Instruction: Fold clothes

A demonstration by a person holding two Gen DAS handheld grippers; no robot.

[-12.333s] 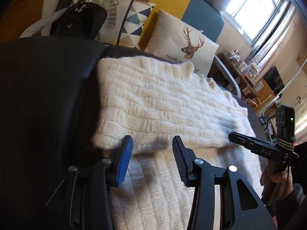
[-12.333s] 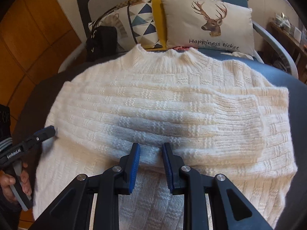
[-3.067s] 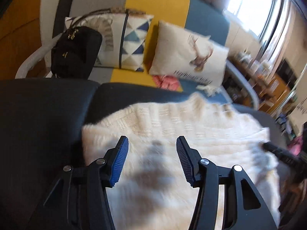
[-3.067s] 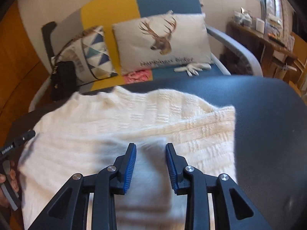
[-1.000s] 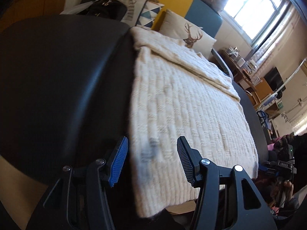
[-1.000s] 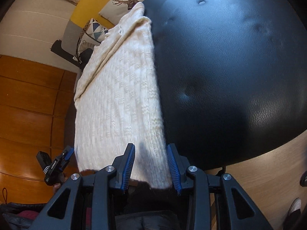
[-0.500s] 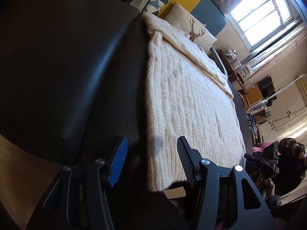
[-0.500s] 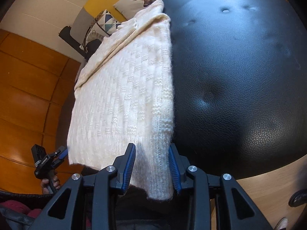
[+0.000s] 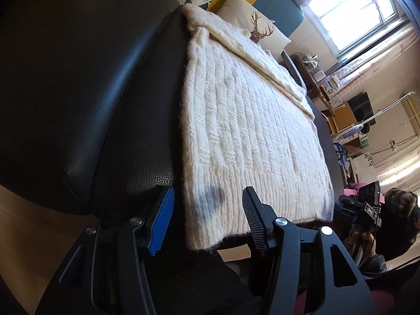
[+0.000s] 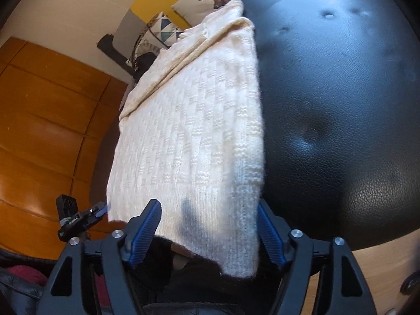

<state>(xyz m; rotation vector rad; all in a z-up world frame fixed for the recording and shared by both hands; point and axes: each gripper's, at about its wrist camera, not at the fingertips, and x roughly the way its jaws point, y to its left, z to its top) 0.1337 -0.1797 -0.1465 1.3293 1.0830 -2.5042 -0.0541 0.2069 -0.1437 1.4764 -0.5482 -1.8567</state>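
A cream knitted sweater (image 9: 244,120) lies folded into a long strip on a black leather ottoman (image 9: 78,84), running from the near edge toward the far edge, where its collar end is doubled over. The ribbed hem hangs a little past the near edge of the ottoman, above the dark clothing of the person holding the tools. The left tongs (image 9: 207,221) are open, their blue-padded fingers (image 9: 161,220) spread to either side of the hem's left corner; the wool lies between them without being pinched, and a dark shadow falls on the knit just ahead of them. The right tongs (image 10: 210,233) are also open, wider than the hem's right corner, which droops between the two blue pads; whether a pad touches the wool cannot be told. In the right wrist view the left tool shows again at the sweater's other near corner, beside an orange wooden wall (image 10: 44,120). In the left wrist view the right tool appears small at the hem's right end, close to the person's dark sleeve. The bare leather to the right of the sweater shows dimpled tufts. Beyond the far edge of the ottoman stands a sofa with yellow and blue panels, carrying a deer cushion (image 9: 258,30) and a cushion with triangles (image 10: 162,29). A bright window (image 9: 351,10) lights the room from the far right.
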